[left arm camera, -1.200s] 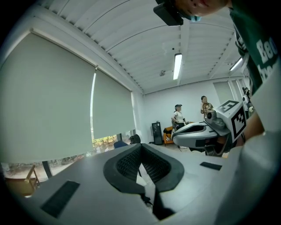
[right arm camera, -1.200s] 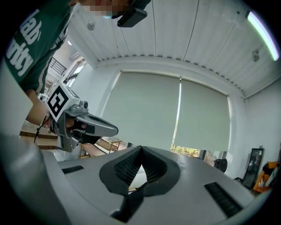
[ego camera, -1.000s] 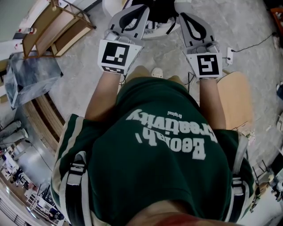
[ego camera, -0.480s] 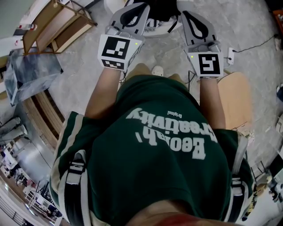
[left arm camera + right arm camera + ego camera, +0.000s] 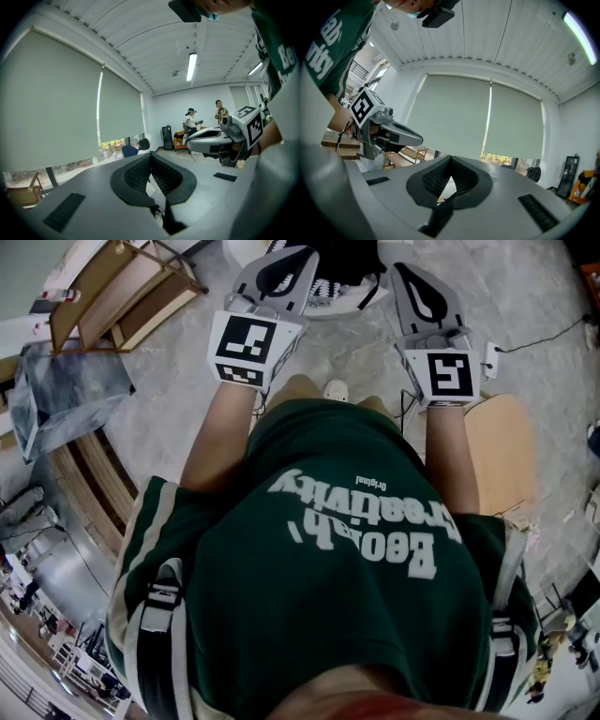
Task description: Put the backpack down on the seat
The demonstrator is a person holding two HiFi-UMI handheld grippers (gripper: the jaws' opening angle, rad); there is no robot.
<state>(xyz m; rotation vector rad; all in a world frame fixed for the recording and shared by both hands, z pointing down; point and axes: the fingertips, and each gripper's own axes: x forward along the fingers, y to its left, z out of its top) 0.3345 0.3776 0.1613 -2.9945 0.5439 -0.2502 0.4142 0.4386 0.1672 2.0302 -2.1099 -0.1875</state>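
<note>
The backpack is on the person's back; only its black-and-white shoulder straps (image 5: 161,634) (image 5: 499,643) show, over the green shirt. A light wooden seat (image 5: 502,451) stands by the person's right side. Both grippers are held out in front at chest height, apart from the straps. My left gripper (image 5: 287,253) is shut with nothing between its jaws, and its tips (image 5: 151,153) meet. My right gripper (image 5: 410,270) is shut and empty too, its tips (image 5: 451,160) pressed together. Each gripper shows in the other's view: the right gripper (image 5: 220,139) and the left gripper (image 5: 389,133).
A wooden rack (image 5: 122,296) and a grey fabric-covered object (image 5: 56,395) stand at the left. A black-and-white thing on a round white base (image 5: 328,282) lies ahead of the grippers. A cable with a socket (image 5: 487,357) crosses the floor near the seat. Two people (image 5: 191,123) stand far off.
Both grippers have drifted slightly forward, and the right one a little to the right. Their jaws stay shut.
</note>
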